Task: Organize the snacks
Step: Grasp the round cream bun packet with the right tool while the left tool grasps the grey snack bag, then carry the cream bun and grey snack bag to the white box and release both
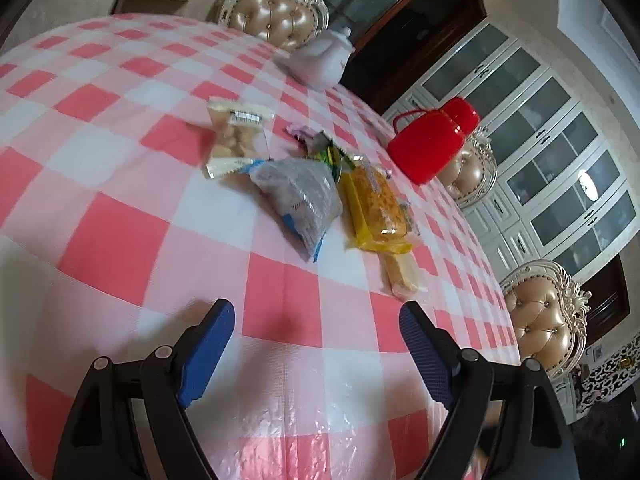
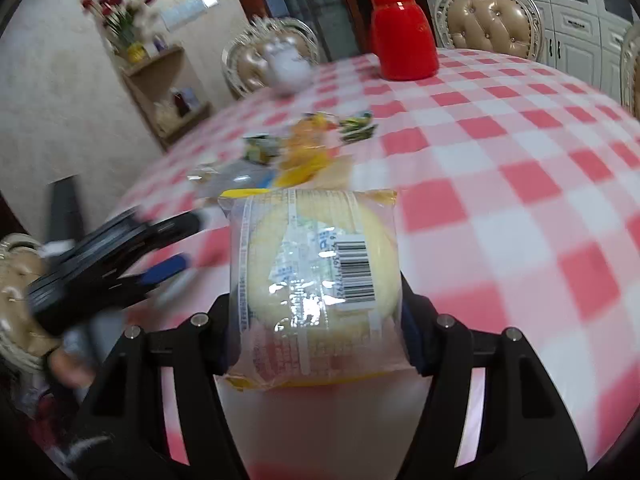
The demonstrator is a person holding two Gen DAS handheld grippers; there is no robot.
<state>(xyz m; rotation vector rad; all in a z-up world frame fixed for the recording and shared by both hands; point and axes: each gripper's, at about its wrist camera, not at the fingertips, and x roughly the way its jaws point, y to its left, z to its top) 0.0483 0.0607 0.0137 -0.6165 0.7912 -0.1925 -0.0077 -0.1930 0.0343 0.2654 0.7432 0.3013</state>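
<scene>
The right gripper (image 2: 320,300) clamps a clear-wrapped round cake packet (image 2: 316,276) between its fingers, above the checked tablecloth (image 2: 500,200). The left gripper (image 1: 316,320) hangs spread wide and empty, the snack pile (image 1: 312,192) at its twelve o'clock and a red flask (image 1: 428,144) at two o'clock.

Barcode on clear cake wrapper (image 2: 316,280), digits too blurred to read; barcode strip on biscuit bag (image 1: 236,136), likewise illegible; nothing else readable.
</scene>
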